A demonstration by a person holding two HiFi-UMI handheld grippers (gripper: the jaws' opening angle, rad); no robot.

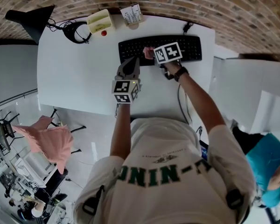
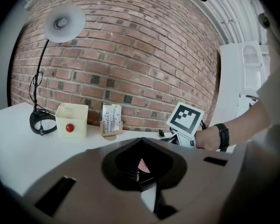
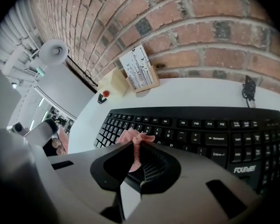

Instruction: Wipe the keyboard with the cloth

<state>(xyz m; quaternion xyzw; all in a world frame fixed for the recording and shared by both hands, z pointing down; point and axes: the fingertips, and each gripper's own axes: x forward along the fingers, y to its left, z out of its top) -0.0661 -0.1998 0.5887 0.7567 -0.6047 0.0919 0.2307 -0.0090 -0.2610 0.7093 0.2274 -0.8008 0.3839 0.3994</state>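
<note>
A black keyboard (image 1: 177, 45) (image 3: 210, 129) lies at the back of the white desk (image 1: 74, 78). My right gripper (image 1: 155, 55) (image 3: 136, 146) is shut on a small pink cloth (image 1: 148, 52) (image 3: 130, 138) and holds it over the keyboard's left half, on or just above the keys. My left gripper (image 1: 130, 63) (image 2: 141, 141) hovers near the keyboard's front left corner, its jaws closed with nothing held. In the left gripper view the right gripper's marker cube (image 2: 185, 118) and the hand holding it show just ahead to the right.
Along the brick wall stand a black desk lamp (image 1: 30, 20), a coiled black cable (image 1: 74, 31), a cream box with a red button (image 1: 99, 21) and a card holder (image 1: 131, 15). A pink fabric (image 1: 49, 139) lies on the floor side at left. Another person (image 1: 270, 167) is at right.
</note>
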